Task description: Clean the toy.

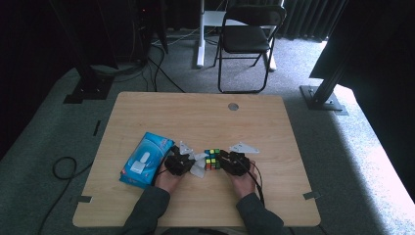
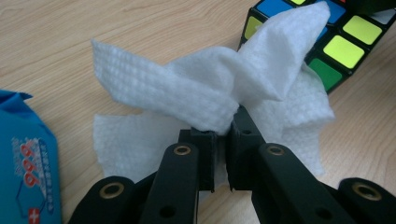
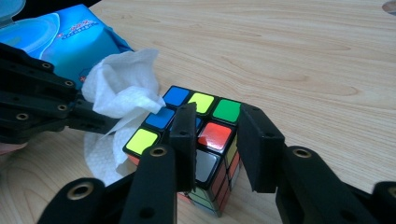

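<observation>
Left hand-held gripper (image 2: 222,133) pinching wipe (image 2: 205,100), touching cube (image 2: 345,46)

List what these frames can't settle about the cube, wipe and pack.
- Cube: right gripper view, the right tool straddles one corner; its own jaws hide whether the pads press.
- Cube's far faces: left gripper view, covered by the wipe and cut by the top edge.
- Wipe pack: left gripper view, cut by the left edge; print unreadable.
- Left tool: high view, too small to see its pinch.
</observation>
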The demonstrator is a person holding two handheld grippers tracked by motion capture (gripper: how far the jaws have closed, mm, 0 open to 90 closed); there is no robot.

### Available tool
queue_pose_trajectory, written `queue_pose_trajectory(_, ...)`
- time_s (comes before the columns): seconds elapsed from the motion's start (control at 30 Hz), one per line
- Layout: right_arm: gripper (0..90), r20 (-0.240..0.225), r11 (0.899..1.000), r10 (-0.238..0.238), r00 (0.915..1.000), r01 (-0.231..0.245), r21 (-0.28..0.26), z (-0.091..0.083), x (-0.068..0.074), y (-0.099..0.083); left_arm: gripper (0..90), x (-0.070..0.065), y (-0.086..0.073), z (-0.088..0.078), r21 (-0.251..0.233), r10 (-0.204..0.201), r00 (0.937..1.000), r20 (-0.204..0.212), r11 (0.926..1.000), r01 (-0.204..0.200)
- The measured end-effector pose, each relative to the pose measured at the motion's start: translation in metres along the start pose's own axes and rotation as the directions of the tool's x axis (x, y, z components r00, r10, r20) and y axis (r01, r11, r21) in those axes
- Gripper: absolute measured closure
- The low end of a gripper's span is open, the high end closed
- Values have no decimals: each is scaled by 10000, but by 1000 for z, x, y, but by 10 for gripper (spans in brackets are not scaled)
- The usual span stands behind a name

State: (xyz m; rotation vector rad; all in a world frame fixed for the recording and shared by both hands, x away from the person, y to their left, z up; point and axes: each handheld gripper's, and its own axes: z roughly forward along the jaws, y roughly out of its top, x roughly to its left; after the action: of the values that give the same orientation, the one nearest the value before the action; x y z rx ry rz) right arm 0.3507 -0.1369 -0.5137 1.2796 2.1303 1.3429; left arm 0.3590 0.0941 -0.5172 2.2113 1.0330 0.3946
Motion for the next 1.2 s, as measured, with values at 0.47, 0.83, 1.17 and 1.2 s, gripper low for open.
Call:
queue_pose_trajectory(0.47,706,291,9987,472,9985,-478,198,1,0,4,830,-9,9,9,-164,275,9983,522,9995,-266)
queue_pose_trajectory(0.83,712,274,9985,537,9982,-541,128,1,0,3,829,-5,23,3,-789,166,9979,626,9968,-116)
queue_pose_trajectory(1.17,702,228,9984,569,9981,-570,9,0,0,1,832,-5,30,10,-966,-55,9983,586,9953,111)
queue_pose_trajectory(1.2,700,231,9983,576,9981,-576,10,0,0,1,833,-5,30,10,-953,-34,9983,580,9954,89)
